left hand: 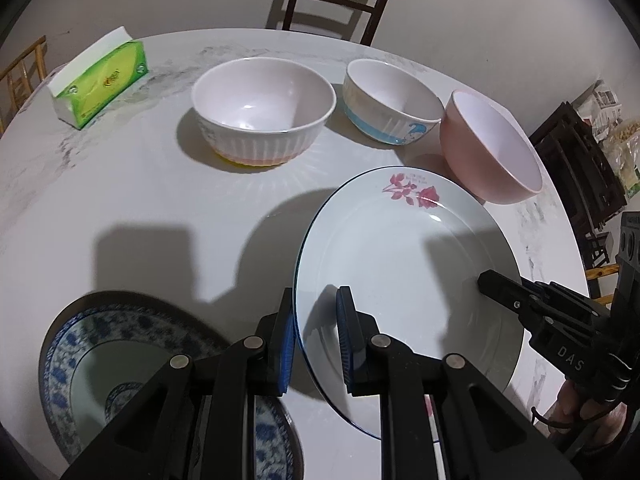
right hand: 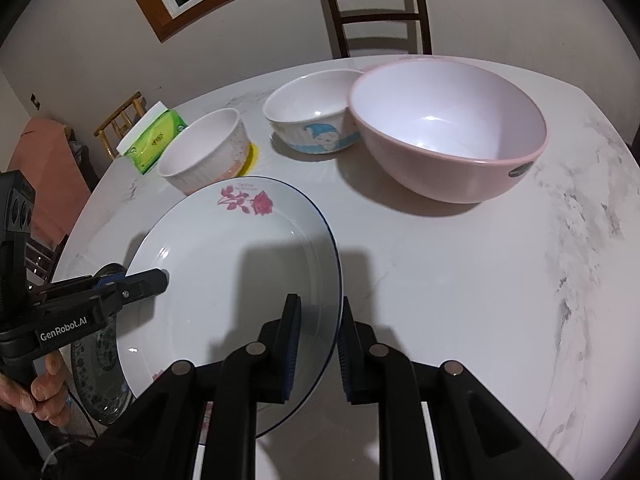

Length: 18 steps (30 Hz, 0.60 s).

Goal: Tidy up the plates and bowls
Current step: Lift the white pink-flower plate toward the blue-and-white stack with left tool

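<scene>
3 bowls (left hand: 264, 110) hold nothing. Left gripper (left hand: 316, 344) and right gripper (right hand: 318, 350) jaws part-open, straddling rose plate (left hand: 404, 276) rims.

right claw (right hand: 317, 344) straddles rose plate (right hand: 224, 280) rim.

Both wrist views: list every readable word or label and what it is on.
"GenRobot.AI": side of the left claw.
"DAS": body of the right claw.
Green tissue pack: logo too blurred.
Rose plate: print above the flower too small.
Pink bowl: dark sticker unreadable.
</scene>
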Motion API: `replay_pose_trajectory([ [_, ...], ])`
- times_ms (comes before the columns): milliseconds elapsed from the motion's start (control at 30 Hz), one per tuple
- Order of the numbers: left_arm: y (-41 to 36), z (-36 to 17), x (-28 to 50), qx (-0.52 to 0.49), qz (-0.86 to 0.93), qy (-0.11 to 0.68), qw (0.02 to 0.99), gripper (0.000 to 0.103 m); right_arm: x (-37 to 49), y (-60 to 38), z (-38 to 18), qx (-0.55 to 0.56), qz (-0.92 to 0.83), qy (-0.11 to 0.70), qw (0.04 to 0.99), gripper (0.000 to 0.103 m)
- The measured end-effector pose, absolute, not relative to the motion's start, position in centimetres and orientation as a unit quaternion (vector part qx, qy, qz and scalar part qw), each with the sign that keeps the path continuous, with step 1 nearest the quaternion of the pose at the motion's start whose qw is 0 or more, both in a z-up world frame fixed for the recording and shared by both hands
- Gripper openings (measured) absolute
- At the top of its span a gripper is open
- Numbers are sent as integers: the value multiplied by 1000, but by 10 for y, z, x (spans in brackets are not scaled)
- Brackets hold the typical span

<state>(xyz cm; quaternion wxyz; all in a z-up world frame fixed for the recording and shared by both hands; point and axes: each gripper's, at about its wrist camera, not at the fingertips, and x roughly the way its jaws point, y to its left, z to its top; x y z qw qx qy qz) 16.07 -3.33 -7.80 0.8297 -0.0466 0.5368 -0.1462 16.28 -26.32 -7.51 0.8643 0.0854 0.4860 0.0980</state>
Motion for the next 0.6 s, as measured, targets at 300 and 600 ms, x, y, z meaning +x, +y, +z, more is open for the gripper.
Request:
replay_pose_trajectory([
  [300, -7, -64, 142, -58, -132, 528, 837, 15, 144, -242, -60, 76, 115, 474, 870, 17],
  [600, 25, -52, 120, -72, -114, 517, 845, 15, 132, -217, -49, 63, 132, 466, 872, 17],
])
